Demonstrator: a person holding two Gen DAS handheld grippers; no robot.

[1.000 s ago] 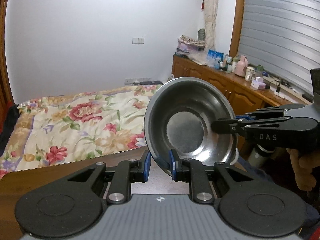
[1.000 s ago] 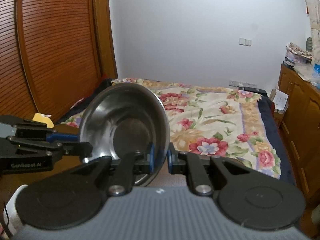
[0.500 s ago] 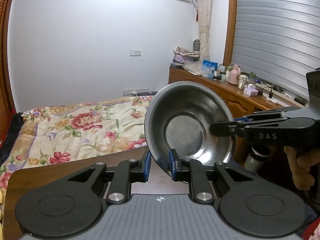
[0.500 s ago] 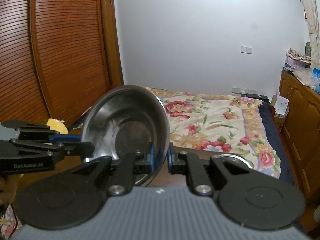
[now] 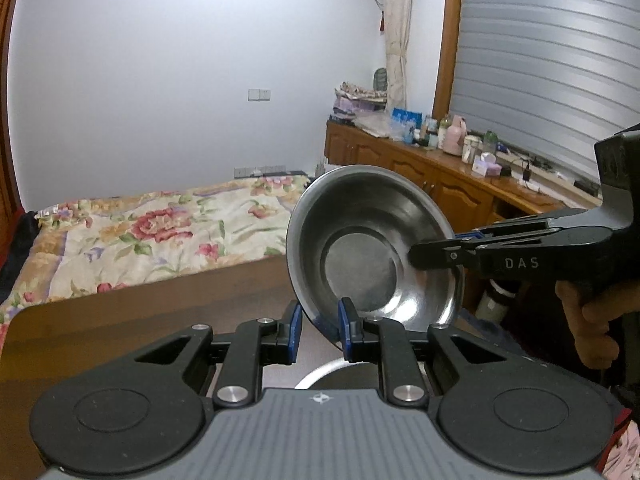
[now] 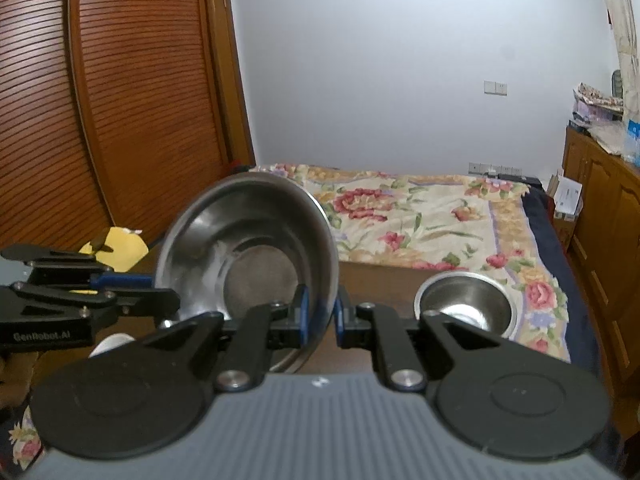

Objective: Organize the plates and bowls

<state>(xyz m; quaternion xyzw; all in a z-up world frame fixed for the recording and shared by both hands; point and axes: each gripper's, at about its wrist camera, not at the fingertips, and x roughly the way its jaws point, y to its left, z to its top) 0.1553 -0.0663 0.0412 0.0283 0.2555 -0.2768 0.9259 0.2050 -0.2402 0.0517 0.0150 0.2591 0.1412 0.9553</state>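
**poster1:** Left wrist view first: we're holding a steel bowl [image 5: 372, 248] up off the brown table [image 5: 140, 312], tilted so its inside is facing us. Our left gripper [image 5: 318, 330] is pinching the bowl's lower rim between its blue pads, and our right gripper [image 5: 434, 256] is coming in from the right side, clamping the opposite edge of the rim. A hand [image 5: 592, 320] is wrapping around that gripper's handle. Below the fingers, another shiny rim [image 5: 320, 376] is peeking out, but we can't tell what it belongs to.

**poster2:** Yep, the right wrist view is backing that up. Our right gripper [image 6: 320, 314] is squeezing the bowl [image 6: 248, 256] wall near its right side, fingers nearly together with only thin metal between them. The left gripper [image 6: 168, 300] is gripping the bowl's left edge. We're also seeing a smaller steel bowl [image 6: 466, 306] sitting upright on the table [image 6: 384, 280], just right of the held one and not touching it. Floral bedspread [image 6: 420, 216] is lying beyond the table.
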